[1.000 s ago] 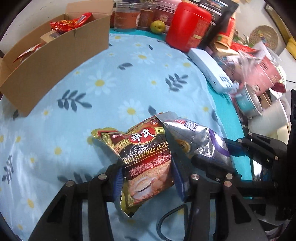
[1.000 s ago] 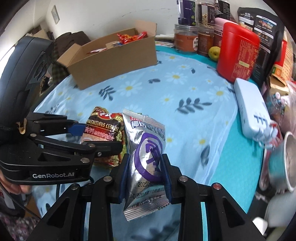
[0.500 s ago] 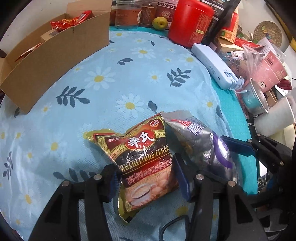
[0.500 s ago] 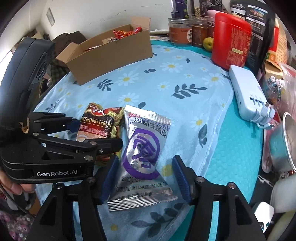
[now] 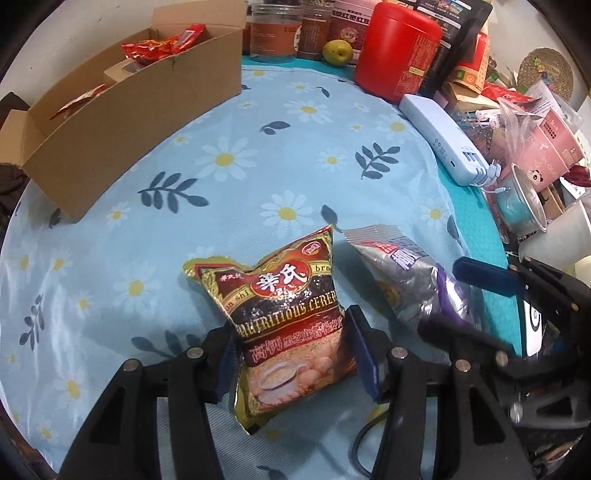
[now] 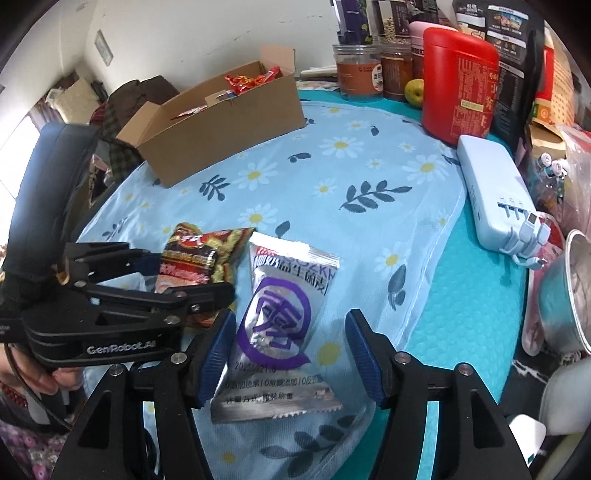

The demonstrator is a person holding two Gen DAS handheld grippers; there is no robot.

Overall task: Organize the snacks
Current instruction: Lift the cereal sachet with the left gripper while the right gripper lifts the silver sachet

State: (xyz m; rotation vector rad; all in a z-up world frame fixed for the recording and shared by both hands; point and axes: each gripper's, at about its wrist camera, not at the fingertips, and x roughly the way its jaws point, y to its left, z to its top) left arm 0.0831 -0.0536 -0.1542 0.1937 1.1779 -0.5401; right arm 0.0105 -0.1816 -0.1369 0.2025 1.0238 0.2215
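A dark red cereal packet point(image 5: 288, 314) lies flat on the flowered cloth between the fingers of my left gripper point(image 5: 291, 358), which is open; its pads stand at the packet's edges without squeezing. Beside it on the right lies a silver packet with a purple mark point(image 6: 280, 314). My right gripper point(image 6: 291, 339) is open around it, with a clear gap at the right pad. An open cardboard box point(image 5: 129, 122) stands at the far left, with red snack packets point(image 5: 162, 44) inside. In the right wrist view the left gripper point(image 6: 177, 271) sits just left of the silver packet.
A red canister point(image 5: 399, 59), jars point(image 5: 273, 33) and a green fruit point(image 5: 338, 51) line the back. A pale blue power bank point(image 5: 443, 140), a metal bowl point(image 5: 524, 199) and a white cup point(image 5: 554, 240) crowd the right edge. A person's hand point(image 6: 48, 380) holds the left gripper.
Both grippers have opened. The right jaws let go of the silver packet and the left jaws eased off the cereal packet; both packets now lie flat on the cloth.
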